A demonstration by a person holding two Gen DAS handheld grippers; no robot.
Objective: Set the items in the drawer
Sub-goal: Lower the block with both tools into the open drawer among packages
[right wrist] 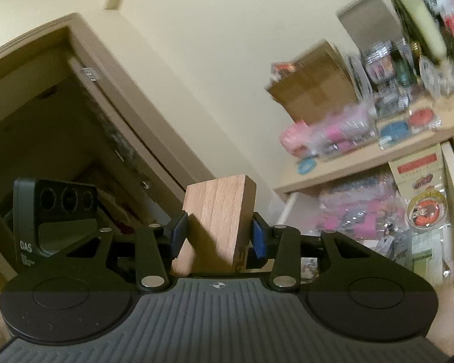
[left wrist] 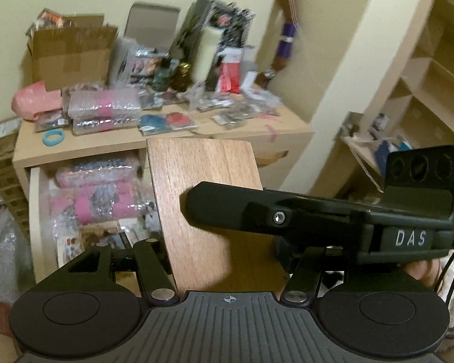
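My right gripper (right wrist: pixel 218 236) is clenched on the wooden block (right wrist: pixel 219 220); I cannot tell my left gripper's (left wrist: pixel 208 242) state. I judge it mid-carry: the open drawer (left wrist: pixel 36 208) lies ahead-left, needing a free gap among its packets (left wrist: pixel 97 199).

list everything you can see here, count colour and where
wooden block: 1, light brown, clamped in the right hand-held gripper
drawer: 1, cream, open under the desk, full of pink bubble-wrapped packs
desk: 1, beige, crowded with packets
cardboard box: 1, brown, desk's back left
ring: 1, light blue, desk's front left
round items: 2, blue and red, bagged, desk middle
left hand-held gripper: 1, black; jaw state unclear
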